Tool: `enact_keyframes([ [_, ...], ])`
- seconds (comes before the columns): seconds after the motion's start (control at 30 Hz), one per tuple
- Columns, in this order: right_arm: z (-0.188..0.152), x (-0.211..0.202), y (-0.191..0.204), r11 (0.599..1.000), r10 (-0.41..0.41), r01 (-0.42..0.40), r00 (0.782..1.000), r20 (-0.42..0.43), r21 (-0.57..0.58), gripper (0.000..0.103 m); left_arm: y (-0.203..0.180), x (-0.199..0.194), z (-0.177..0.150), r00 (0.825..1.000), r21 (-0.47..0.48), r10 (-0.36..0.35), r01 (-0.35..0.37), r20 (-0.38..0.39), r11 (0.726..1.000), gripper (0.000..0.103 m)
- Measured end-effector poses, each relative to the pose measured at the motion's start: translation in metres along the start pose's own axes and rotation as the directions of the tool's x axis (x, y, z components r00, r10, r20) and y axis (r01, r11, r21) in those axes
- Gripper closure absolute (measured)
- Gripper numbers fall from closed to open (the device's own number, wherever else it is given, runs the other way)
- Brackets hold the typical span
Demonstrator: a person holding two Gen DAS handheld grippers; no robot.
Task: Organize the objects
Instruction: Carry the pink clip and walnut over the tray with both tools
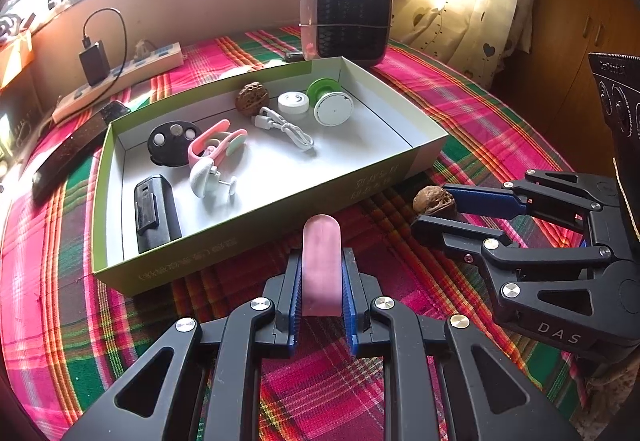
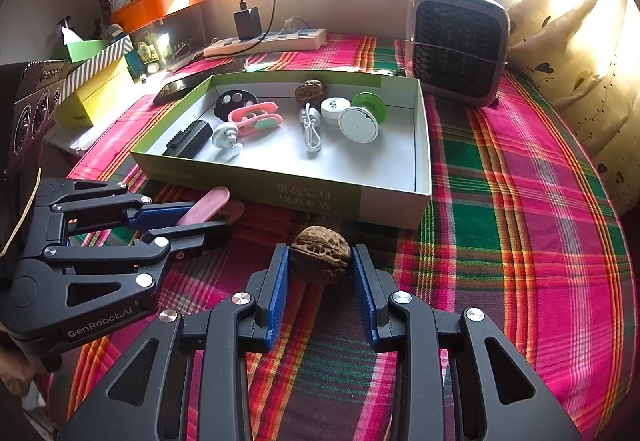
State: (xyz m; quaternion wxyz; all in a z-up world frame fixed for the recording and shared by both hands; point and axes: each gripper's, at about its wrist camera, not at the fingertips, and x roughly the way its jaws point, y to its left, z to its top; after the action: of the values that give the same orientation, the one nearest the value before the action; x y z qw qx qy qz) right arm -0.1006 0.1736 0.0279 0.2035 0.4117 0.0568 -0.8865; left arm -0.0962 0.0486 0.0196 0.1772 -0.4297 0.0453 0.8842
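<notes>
My left gripper (image 1: 322, 261) is shut on a flat pink oblong bar (image 1: 322, 265), which sticks out past the fingertips just in front of the green box (image 1: 260, 215). In the right wrist view the left gripper (image 2: 208, 211) holds the same bar (image 2: 208, 201) low over the plaid cloth. My right gripper (image 2: 320, 253) is shut on a brown walnut (image 2: 320, 261) near the box's front wall (image 2: 280, 185). From the left wrist view the right gripper (image 1: 434, 210) pinches that walnut (image 1: 434, 201) at its tips. Inside the box lie a second walnut (image 1: 251, 99), reels, a cable and clips.
A small heater (image 1: 346, 19) stands behind the box. A power strip (image 1: 120, 81) with a black charger and a dark phone (image 1: 72, 157) lie at the back left. A yellow box (image 2: 96, 97) and clutter crowd the far left. Plaid cloth (image 2: 520, 221) stretches to the right.
</notes>
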Motion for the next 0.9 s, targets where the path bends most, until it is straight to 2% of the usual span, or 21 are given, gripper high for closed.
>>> enact_keyframes([
  [0.47, 0.015, -0.018, -0.003, 1.0, -0.008, 0.008, 0.998, 0.056, -0.003, 0.07, 0.008, -0.023, 0.016, 0.998, -0.039, -0.005, 0.007, 0.056, 0.999, 0.087],
  [0.9, 0.044, -0.01, -0.013, 1.0, -0.02, 0.021, 0.997, 0.072, -0.017, 0.071, 0.02, -0.015, 0.042, 0.998, -0.07, 0.0, 0.004, 0.065, 0.998, 0.087],
])
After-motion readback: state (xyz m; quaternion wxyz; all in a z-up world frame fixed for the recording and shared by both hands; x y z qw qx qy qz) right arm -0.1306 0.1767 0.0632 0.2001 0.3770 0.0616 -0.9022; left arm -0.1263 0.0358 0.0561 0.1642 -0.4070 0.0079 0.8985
